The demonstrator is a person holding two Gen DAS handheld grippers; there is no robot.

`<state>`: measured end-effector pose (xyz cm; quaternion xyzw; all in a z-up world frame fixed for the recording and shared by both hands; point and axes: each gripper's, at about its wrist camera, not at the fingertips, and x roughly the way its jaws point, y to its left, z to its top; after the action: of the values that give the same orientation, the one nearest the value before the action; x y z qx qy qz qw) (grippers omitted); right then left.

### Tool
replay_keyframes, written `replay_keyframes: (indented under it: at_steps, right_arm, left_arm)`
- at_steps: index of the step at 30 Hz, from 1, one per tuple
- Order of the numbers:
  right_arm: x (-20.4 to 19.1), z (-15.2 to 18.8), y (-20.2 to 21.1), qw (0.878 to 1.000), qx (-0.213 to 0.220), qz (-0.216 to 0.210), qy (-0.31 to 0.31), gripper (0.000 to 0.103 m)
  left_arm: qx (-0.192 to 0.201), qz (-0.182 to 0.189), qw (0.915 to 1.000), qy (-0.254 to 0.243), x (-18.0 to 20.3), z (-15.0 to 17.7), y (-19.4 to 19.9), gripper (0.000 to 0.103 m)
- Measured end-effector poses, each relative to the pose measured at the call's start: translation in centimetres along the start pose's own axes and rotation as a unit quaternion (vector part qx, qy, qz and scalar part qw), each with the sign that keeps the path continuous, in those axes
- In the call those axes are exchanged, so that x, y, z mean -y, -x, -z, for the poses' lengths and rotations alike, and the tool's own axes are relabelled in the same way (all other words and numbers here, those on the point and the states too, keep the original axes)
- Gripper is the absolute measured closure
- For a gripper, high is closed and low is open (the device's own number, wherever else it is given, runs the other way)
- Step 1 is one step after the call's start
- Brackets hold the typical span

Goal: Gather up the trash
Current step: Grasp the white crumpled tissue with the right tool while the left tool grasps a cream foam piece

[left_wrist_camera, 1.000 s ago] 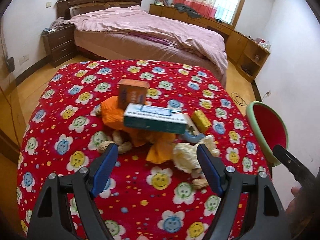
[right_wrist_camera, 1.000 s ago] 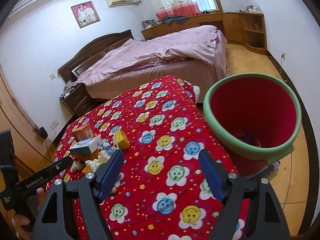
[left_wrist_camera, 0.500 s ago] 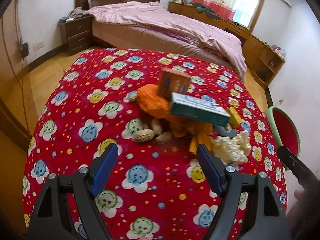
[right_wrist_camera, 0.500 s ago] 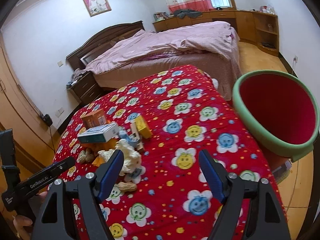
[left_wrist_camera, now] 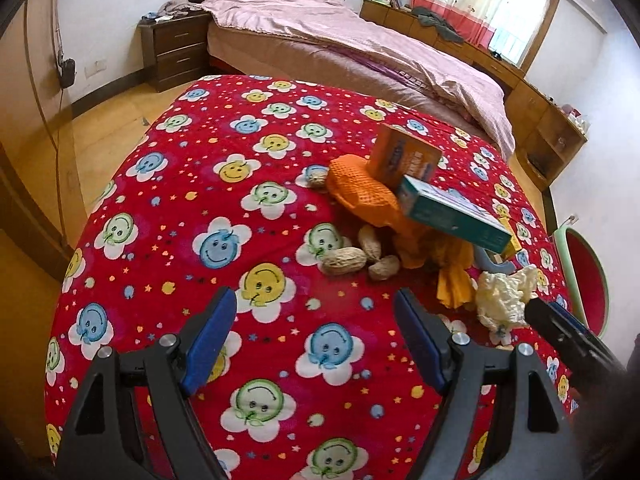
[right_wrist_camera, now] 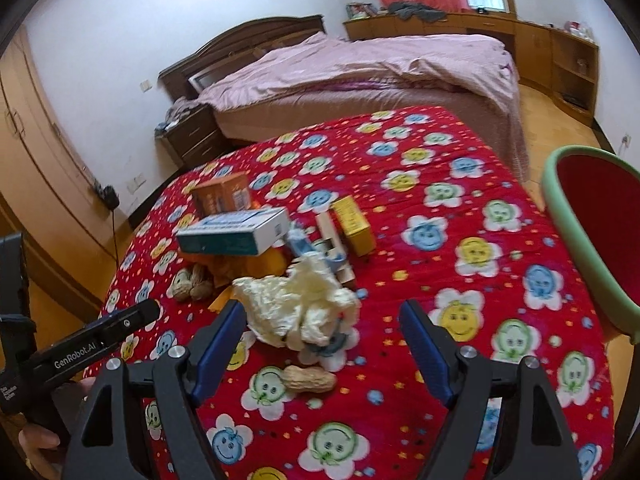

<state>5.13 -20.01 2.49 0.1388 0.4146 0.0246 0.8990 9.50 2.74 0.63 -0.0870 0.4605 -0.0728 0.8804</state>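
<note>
A heap of trash lies on the red smiley-flower tablecloth [left_wrist_camera: 224, 208]: an orange box [left_wrist_camera: 404, 158], a teal and white box [left_wrist_camera: 452, 212], orange netting [left_wrist_camera: 362, 190], peanuts [left_wrist_camera: 360, 254], a crumpled white tissue [left_wrist_camera: 504, 294] and a small yellow box [right_wrist_camera: 354, 226]. My left gripper [left_wrist_camera: 316, 332] hovers open just short of the peanuts, nothing between its fingers. My right gripper [right_wrist_camera: 322, 340] is open too, with the tissue [right_wrist_camera: 298, 306] just beyond its fingertips and one loose peanut [right_wrist_camera: 308, 378] below. A red bin with a green rim [right_wrist_camera: 592, 236] stands off the table's right side.
A bed with a pink cover [left_wrist_camera: 344, 36] stands behind the table, a dark nightstand [left_wrist_camera: 172, 50] to its left, wooden cabinets [right_wrist_camera: 560, 60] along the far wall. Wooden floor [left_wrist_camera: 104, 140] surrounds the table. A hand [right_wrist_camera: 38, 444] holds the left gripper's handle at the lower left.
Both grippers have come closer to the trash heap and lower. The heap has slid right in the left view; the right view has swung from the bin to the tissue.
</note>
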Motion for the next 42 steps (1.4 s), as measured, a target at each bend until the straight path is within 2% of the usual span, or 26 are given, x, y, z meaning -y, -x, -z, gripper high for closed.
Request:
replay_keyframes:
  at_steps: [8,11,13,16,21,36,42]
  right_arm:
    - [-1.5,0.1,-2.6,0.999,-0.018,0.007,0.028,0.022]
    - [-1.2,0.2,-3.2,0.999,-0.027,0.005,0.023,0.035]
    - [-0.9,0.2,-3.6,0.999,-0.034,0.003,0.022,0.050]
    - [-0.9,0.4,-3.4,0.999,-0.031,-0.008,0.026,0.065]
    - [-0.6,0.3,-1.7,0.999,-0.004,-0.012,0.034,0.079]
    - [3.6,0.0,4.0,0.998,0.058,-0.013,-0.018,0.080]
    - [5.9,0.3,4.7,0.997,0.062,-0.004,-0.046,0.080]
  left_arm:
    - [-0.002,0.006,1.0000,-0.001,-0.2,0.2,-0.4,0.023]
    - [-0.004,0.010,0.9999,-0.001,-0.1,0.2,-0.5,0.024]
    - [-0.007,0.014,0.9999,-0.002,0.1,0.2,-0.6,0.025]
    - [-0.010,0.016,0.9998,-0.001,0.4,0.3,-0.7,0.027]
    - [-0.013,0.031,0.9994,-0.008,1.4,0.4,-0.6,0.028]
    - [-0.014,0.070,0.9949,-0.072,7.2,0.3,-1.1,0.033]
    - [-0.025,0.075,0.9929,-0.089,9.4,0.0,-2.8,0.043]
